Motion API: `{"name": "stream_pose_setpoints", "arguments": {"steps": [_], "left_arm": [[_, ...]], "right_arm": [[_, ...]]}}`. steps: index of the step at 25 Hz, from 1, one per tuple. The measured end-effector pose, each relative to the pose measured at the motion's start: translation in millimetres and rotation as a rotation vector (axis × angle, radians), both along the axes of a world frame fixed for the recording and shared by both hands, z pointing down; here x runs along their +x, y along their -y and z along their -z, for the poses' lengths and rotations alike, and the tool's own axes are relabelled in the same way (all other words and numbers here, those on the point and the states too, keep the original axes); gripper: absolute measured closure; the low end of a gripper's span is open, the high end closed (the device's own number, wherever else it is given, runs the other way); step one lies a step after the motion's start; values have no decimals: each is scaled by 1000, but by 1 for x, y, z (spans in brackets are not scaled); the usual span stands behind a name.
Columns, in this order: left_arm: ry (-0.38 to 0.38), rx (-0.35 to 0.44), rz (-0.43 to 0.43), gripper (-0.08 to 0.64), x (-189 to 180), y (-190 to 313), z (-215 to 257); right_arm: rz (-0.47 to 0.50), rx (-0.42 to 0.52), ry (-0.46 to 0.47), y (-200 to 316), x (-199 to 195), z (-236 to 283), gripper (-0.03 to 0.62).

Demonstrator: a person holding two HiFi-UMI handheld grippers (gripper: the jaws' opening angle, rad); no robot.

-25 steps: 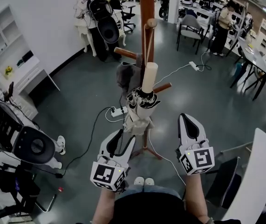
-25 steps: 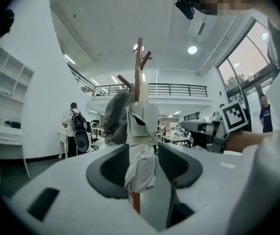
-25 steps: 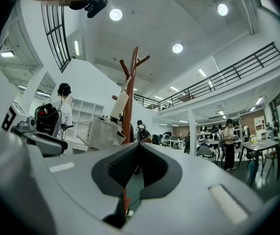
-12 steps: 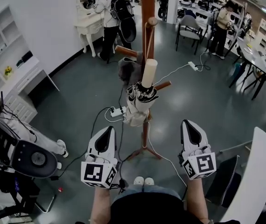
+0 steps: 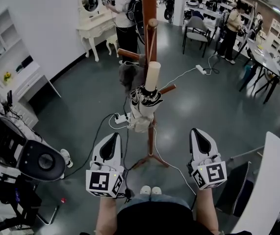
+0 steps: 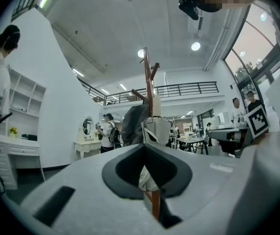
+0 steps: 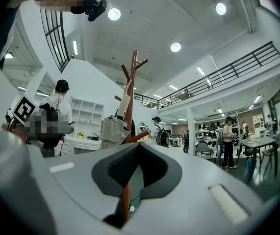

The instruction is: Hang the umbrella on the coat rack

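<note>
The folded white umbrella (image 5: 142,109) hangs on the wooden coat rack (image 5: 148,4), its cream handle (image 5: 152,76) pointing up along the post and a thin cord running from it to an upper peg (image 5: 152,22). A grey garment (image 5: 128,75) hangs on the rack just behind it. Both tools sit low in the head view, apart from the umbrella and to either side of the rack's foot. The left hand-held gripper (image 5: 114,137) is clenched with nothing between its jaws, and the right hand-held gripper (image 5: 198,133) is likewise clenched and empty. A white power strip (image 5: 121,117) lies on the grey floor (image 5: 81,97) beside the rack, and a person with a backpack (image 5: 127,4) stands at a white table (image 5: 96,26) beyond.
</note>
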State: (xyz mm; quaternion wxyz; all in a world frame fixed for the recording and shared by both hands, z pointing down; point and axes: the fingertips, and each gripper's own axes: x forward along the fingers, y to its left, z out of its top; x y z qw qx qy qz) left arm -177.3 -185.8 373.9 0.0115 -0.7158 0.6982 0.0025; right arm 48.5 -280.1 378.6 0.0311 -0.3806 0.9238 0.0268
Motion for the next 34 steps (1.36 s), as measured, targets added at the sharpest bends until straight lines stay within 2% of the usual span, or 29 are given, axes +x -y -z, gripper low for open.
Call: {"name": "stream_pose_setpoints", "arguments": {"steps": [34], "left_arm": [[5, -28, -46, 560, 10, 18, -4]], "right_arm": [[16, 6, -3, 5, -8, 0, 586]]}}
